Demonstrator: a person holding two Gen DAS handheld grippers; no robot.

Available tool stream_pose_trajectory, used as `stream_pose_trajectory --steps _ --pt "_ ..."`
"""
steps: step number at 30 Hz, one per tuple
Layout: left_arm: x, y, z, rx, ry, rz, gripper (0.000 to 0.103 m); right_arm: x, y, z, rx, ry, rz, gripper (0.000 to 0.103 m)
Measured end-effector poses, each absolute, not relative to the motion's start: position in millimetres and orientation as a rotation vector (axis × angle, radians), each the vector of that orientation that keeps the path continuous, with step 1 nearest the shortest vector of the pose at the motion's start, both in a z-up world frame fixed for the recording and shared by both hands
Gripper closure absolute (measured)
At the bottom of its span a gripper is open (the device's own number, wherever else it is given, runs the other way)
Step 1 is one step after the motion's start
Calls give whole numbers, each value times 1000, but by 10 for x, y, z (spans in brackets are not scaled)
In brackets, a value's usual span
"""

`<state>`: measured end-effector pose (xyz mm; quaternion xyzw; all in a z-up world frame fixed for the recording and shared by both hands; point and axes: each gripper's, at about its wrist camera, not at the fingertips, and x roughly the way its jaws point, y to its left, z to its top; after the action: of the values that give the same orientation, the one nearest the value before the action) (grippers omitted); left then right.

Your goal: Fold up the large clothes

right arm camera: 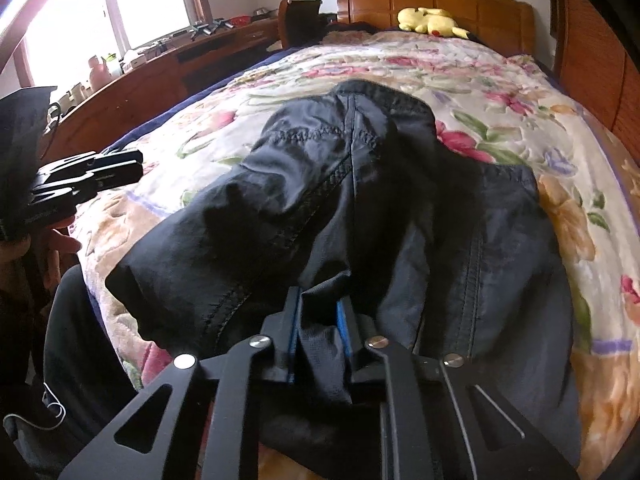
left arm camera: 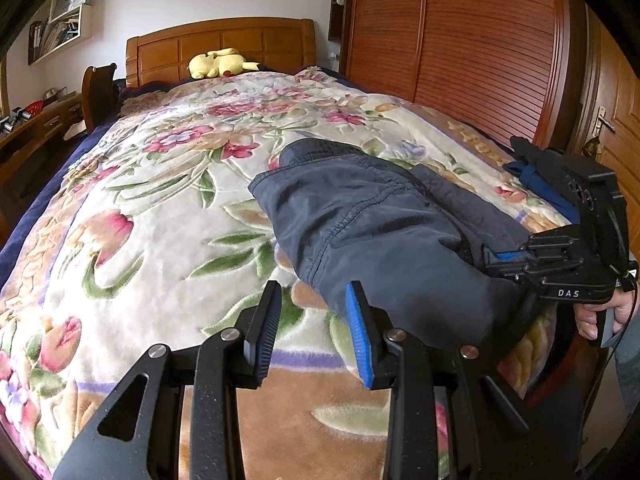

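Note:
A dark navy garment (left arm camera: 372,224) lies bunched on the floral blanket (left arm camera: 160,208) near the bed's foot, right of centre. My left gripper (left arm camera: 314,300) is open and empty just left of the garment's near edge, above the blanket. My right gripper (left arm camera: 492,258) enters from the right and is shut on the garment's near right edge. In the right wrist view the right gripper (right arm camera: 318,312) pinches a fold of the dark garment (right arm camera: 360,200), which fills the middle. The left gripper (right arm camera: 138,168) shows at the far left.
A yellow plush toy (left arm camera: 218,63) lies by the wooden headboard (left arm camera: 224,42). A wardrobe (left arm camera: 460,40) lines the right side. A desk (right arm camera: 168,68) with small items runs along the left. Another dark item (left arm camera: 536,168) lies at the bed's right edge.

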<state>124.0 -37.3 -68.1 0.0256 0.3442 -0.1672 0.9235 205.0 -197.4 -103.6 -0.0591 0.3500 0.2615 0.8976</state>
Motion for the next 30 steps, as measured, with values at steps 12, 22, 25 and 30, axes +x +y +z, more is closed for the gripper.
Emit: stream_pose_trajectory --steps 12,22,25,30 --pt "1226 -405 -622 44 691 -348 69 1525 -2085 -145 -151 427 481 96" --pt "1206 -552 -565 64 682 -385 69 1069 -2821 -289 -120 456 294 97" --pt "1203 -612 -578 67 685 -398 69 1174 -3138 -707 -49 605 244 97" --pt "1199 -731 -632 81 699 -425 69 1148 -3163 -1163 -24 696 225 95"
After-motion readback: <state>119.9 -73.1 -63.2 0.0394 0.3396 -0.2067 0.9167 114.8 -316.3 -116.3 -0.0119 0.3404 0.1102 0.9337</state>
